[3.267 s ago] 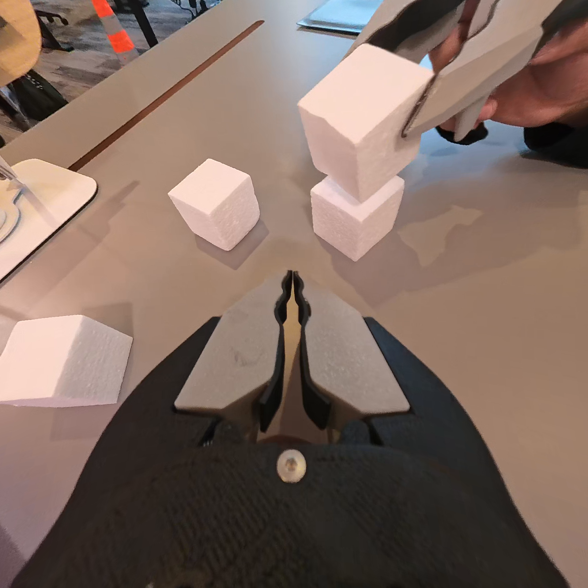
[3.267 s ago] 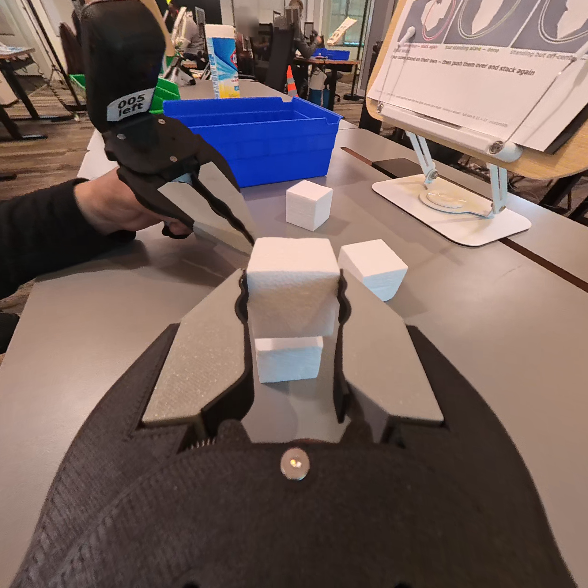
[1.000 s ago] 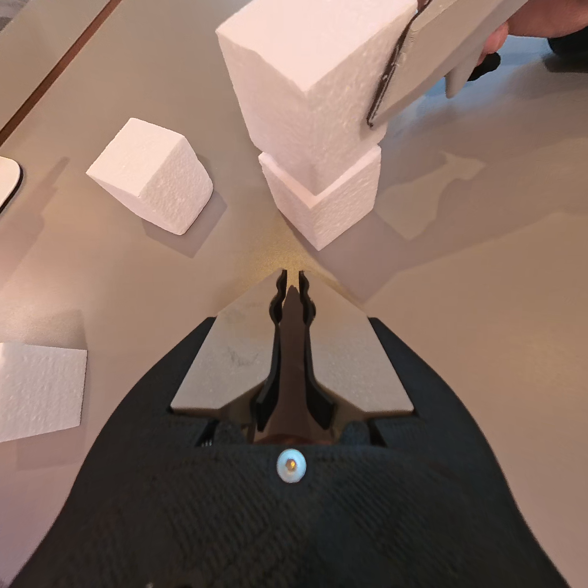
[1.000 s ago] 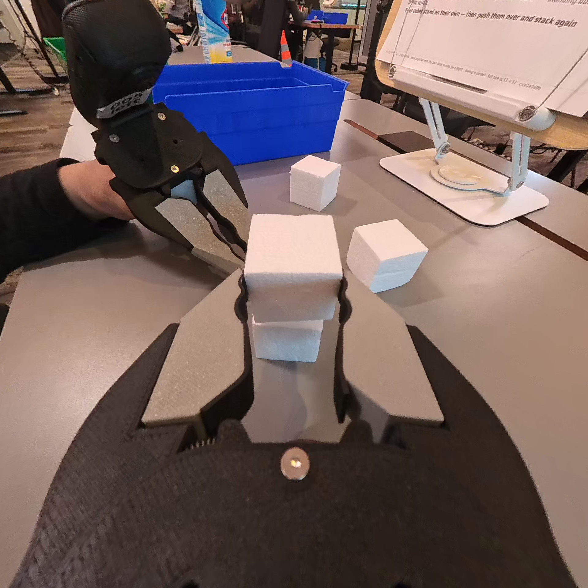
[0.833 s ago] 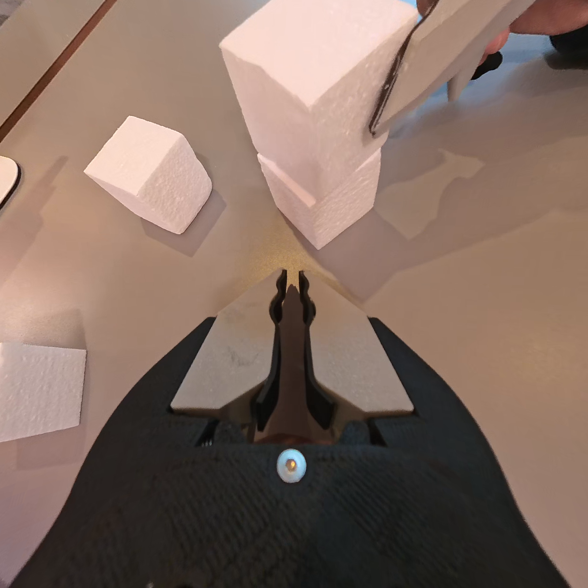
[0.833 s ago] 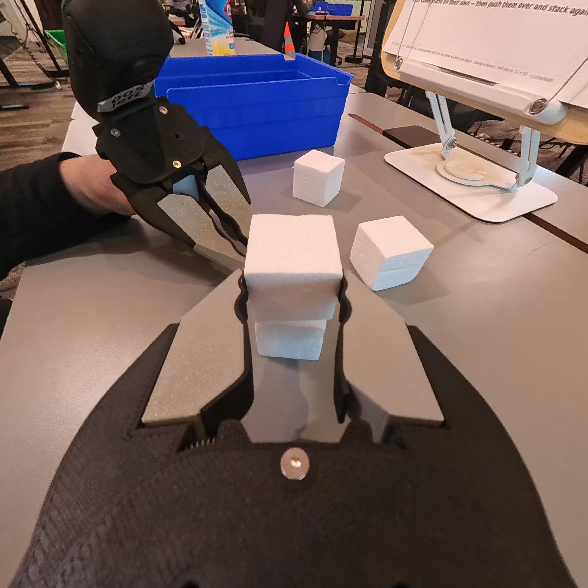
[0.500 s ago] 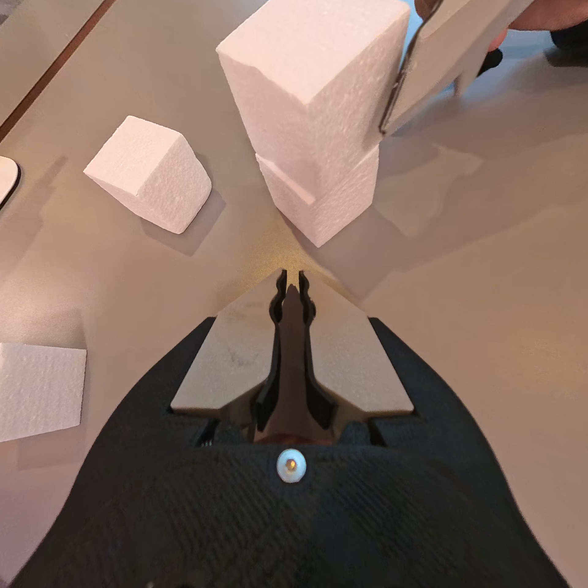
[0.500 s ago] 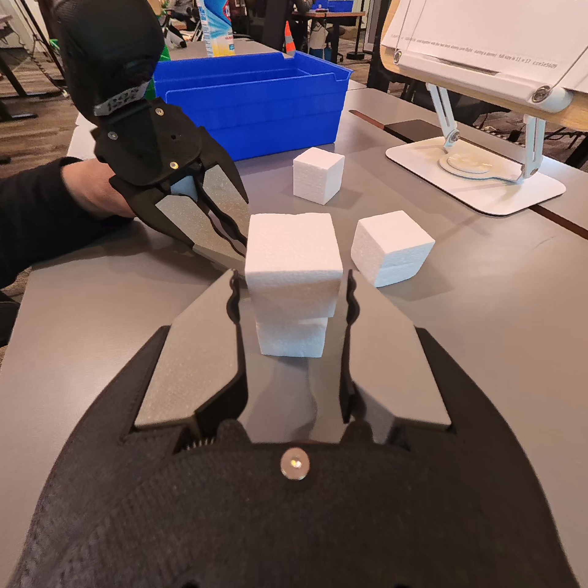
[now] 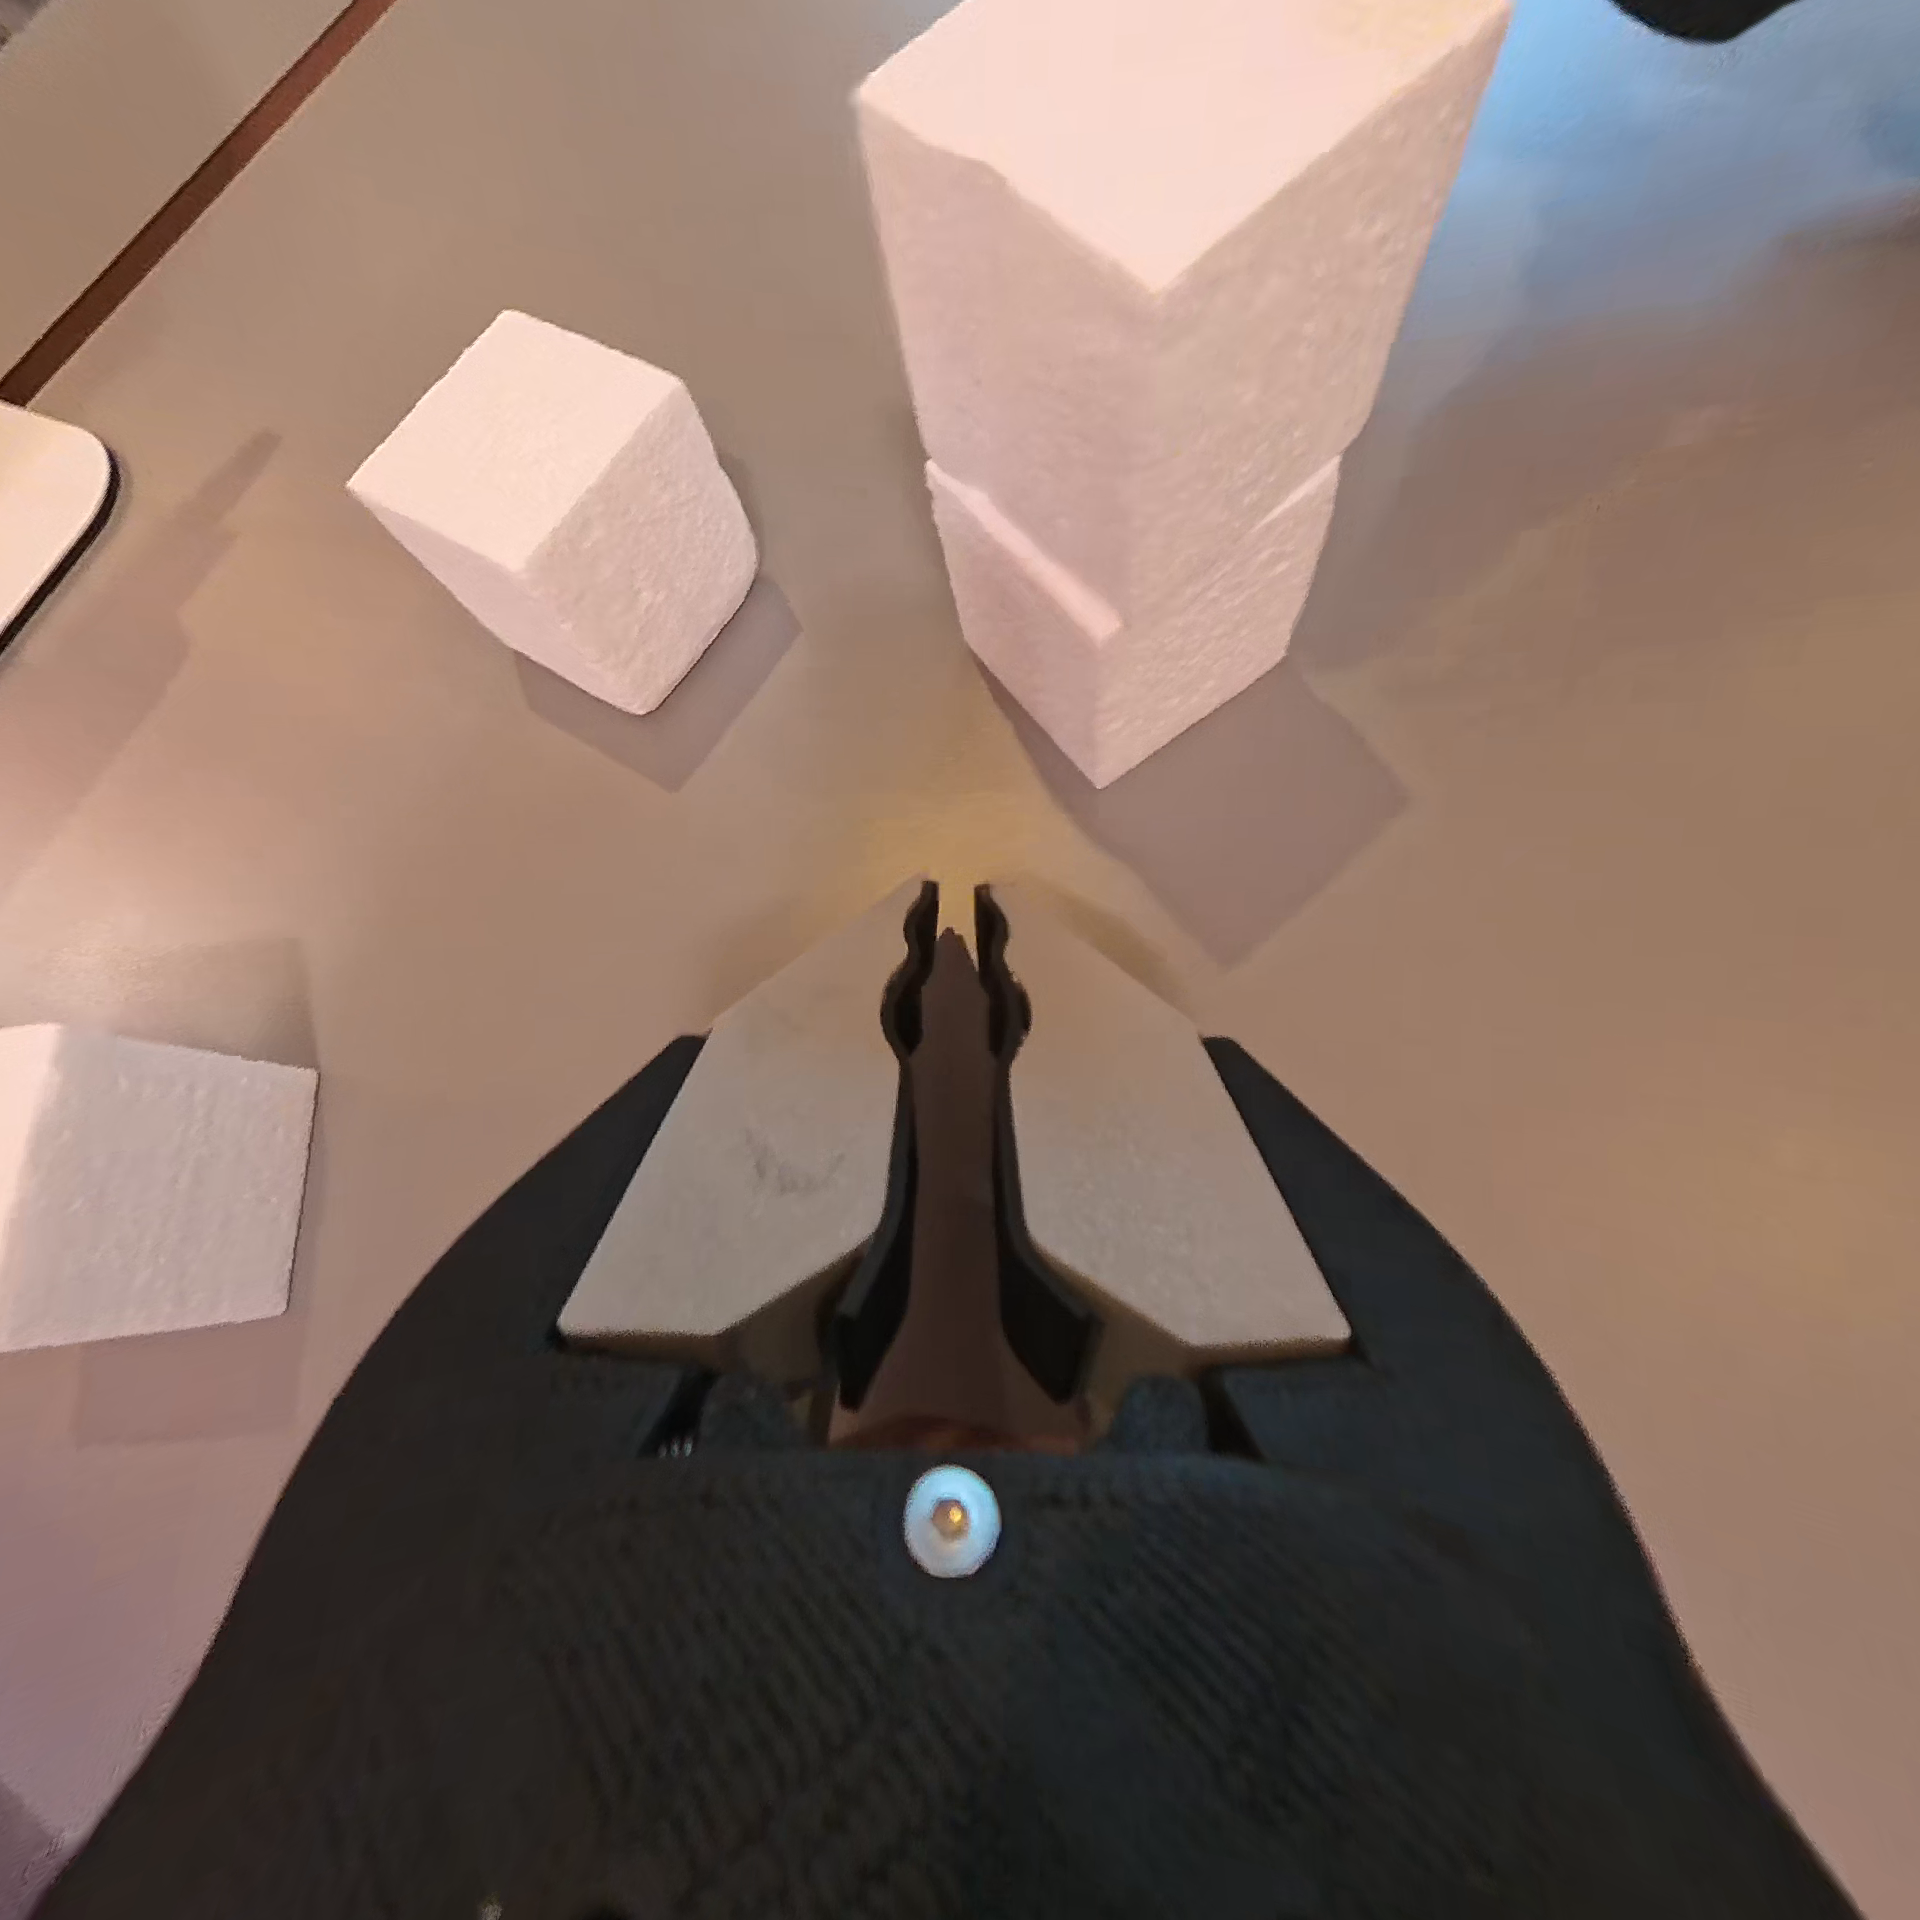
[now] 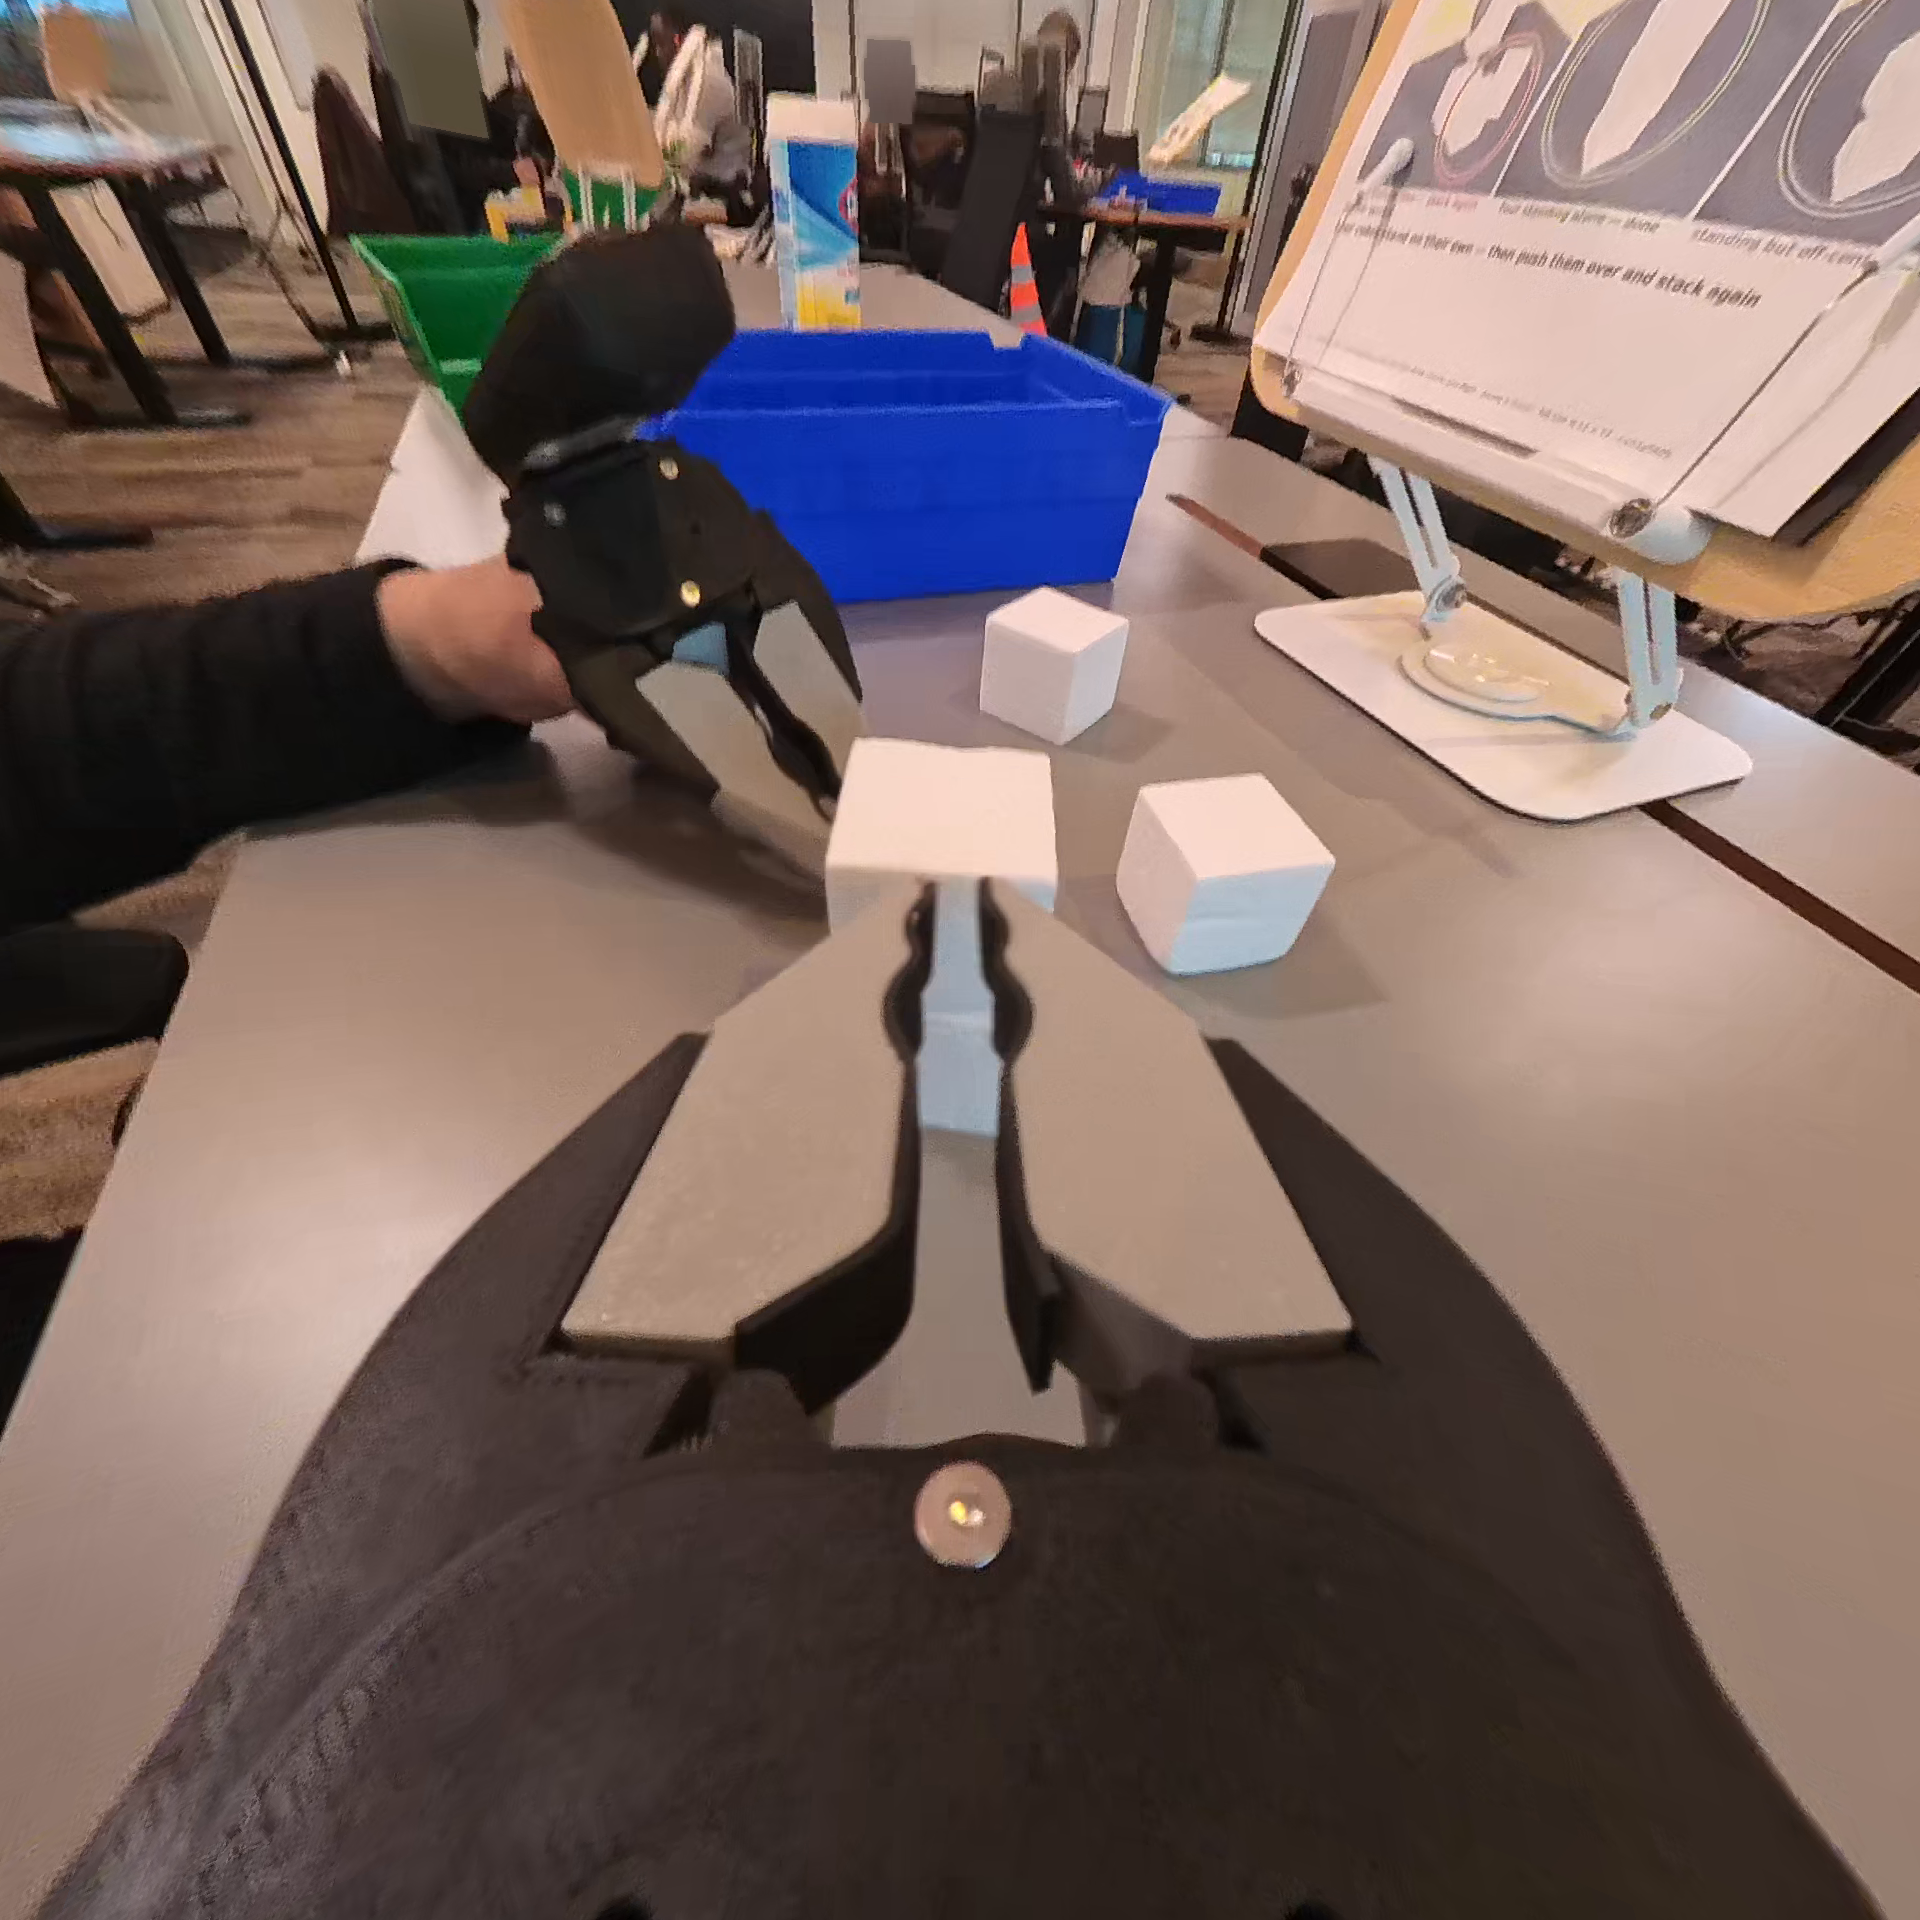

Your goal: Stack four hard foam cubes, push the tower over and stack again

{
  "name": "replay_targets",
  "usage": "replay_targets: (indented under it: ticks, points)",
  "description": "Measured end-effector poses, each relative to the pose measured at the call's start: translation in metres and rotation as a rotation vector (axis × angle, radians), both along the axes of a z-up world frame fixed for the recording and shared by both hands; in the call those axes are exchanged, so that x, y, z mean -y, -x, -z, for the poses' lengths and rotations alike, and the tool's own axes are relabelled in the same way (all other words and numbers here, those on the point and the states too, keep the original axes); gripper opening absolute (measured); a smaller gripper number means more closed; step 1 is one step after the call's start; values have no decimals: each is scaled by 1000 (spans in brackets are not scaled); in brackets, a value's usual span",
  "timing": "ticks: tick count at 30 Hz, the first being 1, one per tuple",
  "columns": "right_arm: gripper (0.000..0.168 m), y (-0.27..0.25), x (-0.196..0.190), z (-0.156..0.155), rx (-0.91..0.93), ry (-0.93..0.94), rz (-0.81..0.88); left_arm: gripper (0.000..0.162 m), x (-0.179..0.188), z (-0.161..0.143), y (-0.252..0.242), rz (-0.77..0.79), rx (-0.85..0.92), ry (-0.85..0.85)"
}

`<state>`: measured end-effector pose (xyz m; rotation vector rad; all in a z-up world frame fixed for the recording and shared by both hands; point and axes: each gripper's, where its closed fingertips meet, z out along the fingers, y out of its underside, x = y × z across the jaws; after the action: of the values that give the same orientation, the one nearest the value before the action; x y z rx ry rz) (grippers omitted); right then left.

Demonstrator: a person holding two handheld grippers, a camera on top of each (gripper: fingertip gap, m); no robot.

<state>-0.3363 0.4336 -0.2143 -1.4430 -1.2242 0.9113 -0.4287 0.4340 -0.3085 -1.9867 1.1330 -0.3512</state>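
A printed instruction sheet [image 10: 1621,281] sits clipped on the wooden stand at your right. On the grey surface [image 9: 1558,1039] the top white foam cube [image 9: 1143,239] now rests free, slightly askew, on the bottom white foam cube [image 9: 1132,613]. Two loose white foam cubes [image 10: 1221,883] [image 10: 1051,663] lie nearby before the blue plastic bin [image 10: 914,468]. Your right gripper [image 10: 958,896] has let go, backed off and narrowed its fingers; your left gripper [image 9: 956,891] stays nearly closed, empty.
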Motion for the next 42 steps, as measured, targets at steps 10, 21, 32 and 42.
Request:
replay_targets:
  ticks: [10,21,32,42]
  points:
    - [0,1,-5,62,294,25,9,4,-15,0,22,-147,60,62]
    - [13,6,-33,76,361,-46,184,16,-19,2,27,-187,71,79]
    - [16,-9,-54,58,223,39,290,60,-37,-32,17,-184,288,7]
    - [13,-12,-56,51,202,64,325,72,-69,-31,2,-149,290,49]
